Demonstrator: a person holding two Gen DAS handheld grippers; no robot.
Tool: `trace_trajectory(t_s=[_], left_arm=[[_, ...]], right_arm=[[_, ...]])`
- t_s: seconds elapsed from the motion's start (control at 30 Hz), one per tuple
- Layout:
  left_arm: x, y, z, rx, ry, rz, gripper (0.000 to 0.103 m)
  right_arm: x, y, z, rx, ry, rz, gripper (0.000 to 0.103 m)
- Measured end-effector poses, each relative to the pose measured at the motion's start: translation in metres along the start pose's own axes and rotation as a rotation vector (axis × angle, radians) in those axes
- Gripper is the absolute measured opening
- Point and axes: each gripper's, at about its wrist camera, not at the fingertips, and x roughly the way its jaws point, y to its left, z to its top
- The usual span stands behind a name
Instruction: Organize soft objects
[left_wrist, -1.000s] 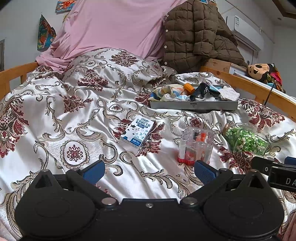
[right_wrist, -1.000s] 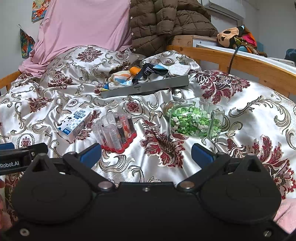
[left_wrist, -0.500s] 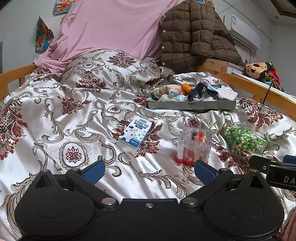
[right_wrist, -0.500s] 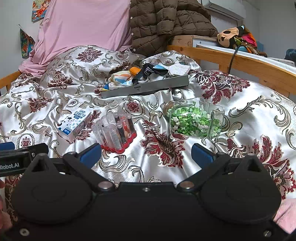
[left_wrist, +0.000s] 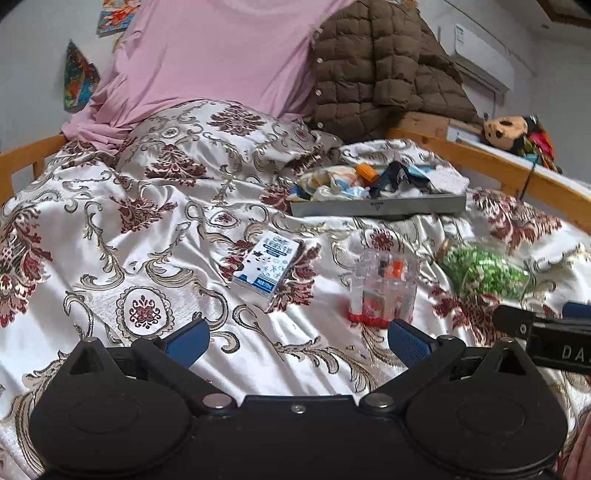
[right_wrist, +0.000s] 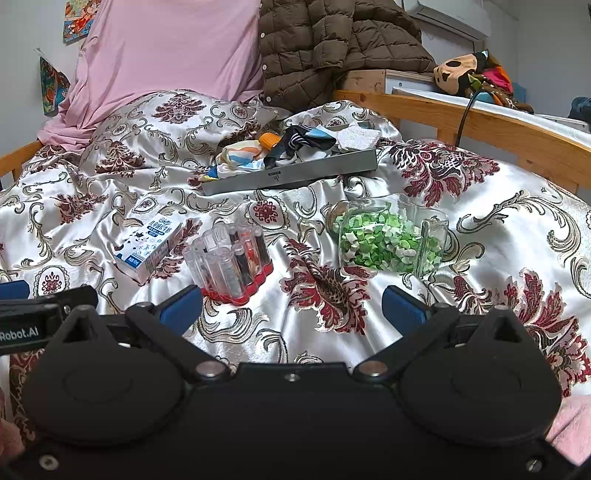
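Note:
A grey tray (left_wrist: 376, 206) (right_wrist: 291, 172) lies on the bed's far side, holding crumpled cloths (left_wrist: 332, 182) (right_wrist: 240, 155), a dark striped cloth (right_wrist: 299, 142), an orange item (right_wrist: 269, 139) and a white towel piece (right_wrist: 358, 137). My left gripper (left_wrist: 297, 339) is open and empty, low over the bedspread near the front. My right gripper (right_wrist: 291, 302) is open and empty, just right of the left one, whose body shows at the right wrist view's left edge (right_wrist: 33, 317).
On the patterned satin bedspread (left_wrist: 147, 229) lie a small milk carton (left_wrist: 267, 269) (right_wrist: 147, 247), a clear pack of tubes (left_wrist: 382, 288) (right_wrist: 231, 262) and a glass jar of green paper stars (left_wrist: 484, 269) (right_wrist: 388, 240). Wooden bed rails (right_wrist: 480, 125), a pink sheet and a brown jacket stand behind.
The left wrist view has shifted slightly, with the scene sitting a little lower and nearer. The right gripper has barely moved. Both stay open.

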Motion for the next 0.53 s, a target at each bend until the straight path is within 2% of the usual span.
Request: trace_trajectory(t_s=[0.27, 0.53], left_arm=[[-0.0011, -0.0045, 0.0003, 0.035, 0.001, 0.03, 0.102], [-0.0057, -0.0087, 0.0001, 0.062, -0.013, 0.003, 0.102]], right_arm=[[-0.0003, 0.0017, -0.0054, 0.005, 0.003, 0.002, 0.102], [0.0009, 0.0017, -0.0048, 0.004, 0.008, 0.002, 0.102]])
